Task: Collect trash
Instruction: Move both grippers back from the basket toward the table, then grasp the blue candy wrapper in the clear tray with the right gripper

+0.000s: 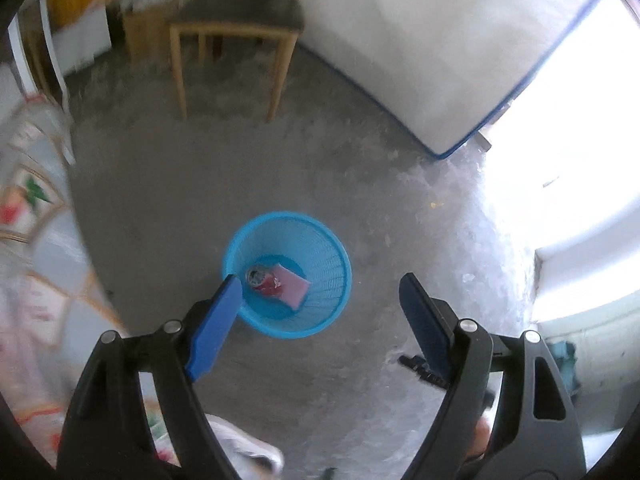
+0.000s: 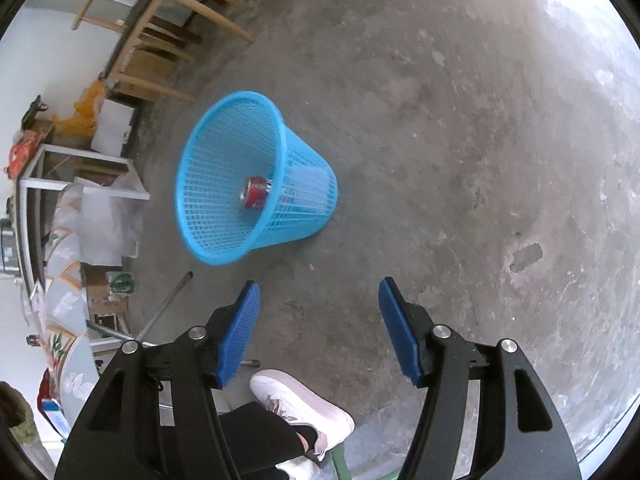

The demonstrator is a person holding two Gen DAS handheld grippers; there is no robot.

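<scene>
Left wrist: left tool (image 1: 320, 284) released, empty, above blue bin (image 1: 336, 256) on floor (image 1: 200, 184); red can (image 1: 265, 280) and pink packet (image 1: 295, 286) at bin bottom; chair (image 1: 236, 20) beyond.

Right wrist: right tool (image 2: 319, 288) released, empty; bin (image 2: 208, 216) ahead, can (image 2: 256, 192) inside; white shoe (image 2: 300, 404) below.

Wooden chair (image 1: 236, 24) — white sneaker (image 2: 300, 408)

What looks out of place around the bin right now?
Nothing stands out. The blue basket stands upright on the floor, with the red can and a pink packet inside. Both grippers, left and right, are open and empty.
</scene>
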